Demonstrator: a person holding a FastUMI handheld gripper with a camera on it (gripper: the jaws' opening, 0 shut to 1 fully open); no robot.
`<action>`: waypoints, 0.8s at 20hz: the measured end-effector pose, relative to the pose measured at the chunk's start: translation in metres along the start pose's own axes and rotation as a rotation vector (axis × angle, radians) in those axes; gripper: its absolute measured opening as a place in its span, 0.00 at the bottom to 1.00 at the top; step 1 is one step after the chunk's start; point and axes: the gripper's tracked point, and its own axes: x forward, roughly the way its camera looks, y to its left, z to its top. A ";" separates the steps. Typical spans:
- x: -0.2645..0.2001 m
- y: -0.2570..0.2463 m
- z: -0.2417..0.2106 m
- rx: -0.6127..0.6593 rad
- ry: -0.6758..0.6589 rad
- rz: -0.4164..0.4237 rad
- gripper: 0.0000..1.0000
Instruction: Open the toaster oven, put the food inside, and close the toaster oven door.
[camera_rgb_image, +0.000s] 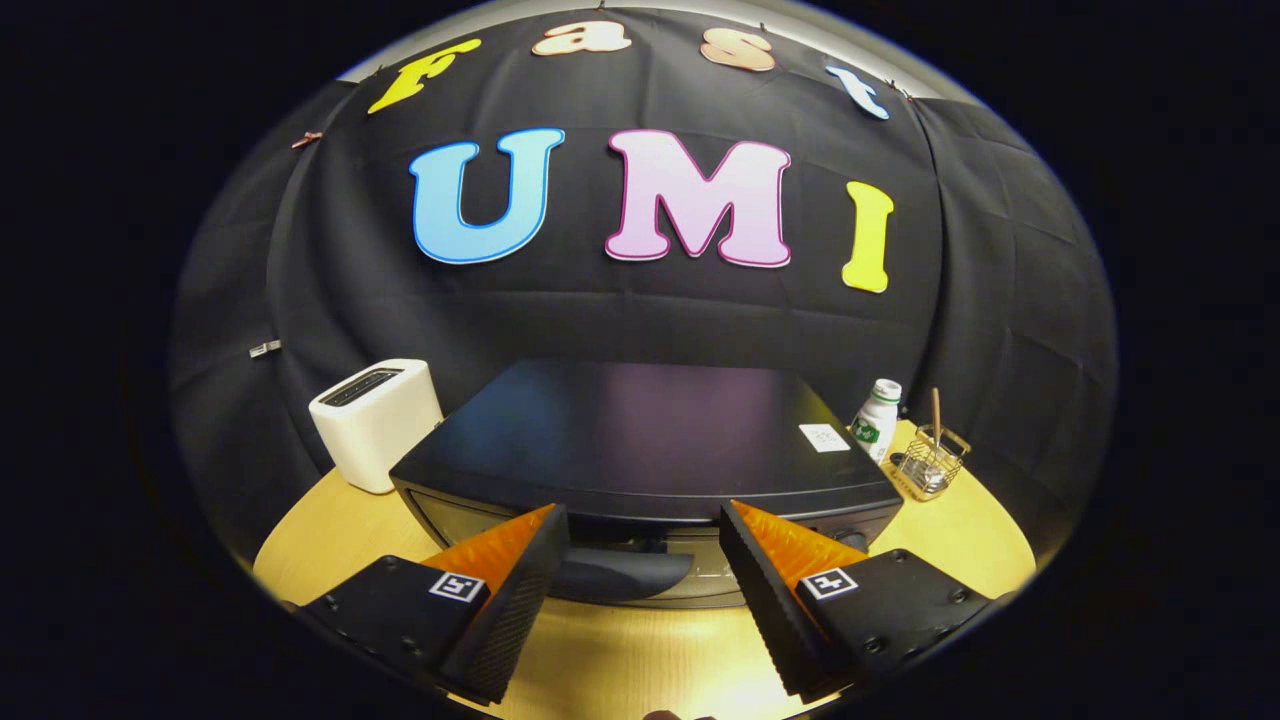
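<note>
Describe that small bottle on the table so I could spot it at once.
Start at the big black toaster oven just ahead of the open hand-held gripper. Past its far right corner stands the small white bottle, beside a wire basket. Its white cap and green label set it apart from the boxy white toaster on the other side.

Black toaster oven (640, 430); white toaster (375, 420); yellow wood table (620, 650); white, green-labelled bottle (877, 418).

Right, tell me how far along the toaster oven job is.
Nothing looks done yet: the toaster oven looks shut. In hand: the gripper is open, fingers either side of the door handle, not pressing it. Left: open the door, load the food, close it.
</note>
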 end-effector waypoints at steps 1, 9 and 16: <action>-0.001 0.002 0.002 0.007 -0.010 -0.004 0.99; -0.027 0.012 -0.022 0.014 0.062 0.017 0.98; -0.069 0.014 -0.068 -0.015 0.124 0.043 0.98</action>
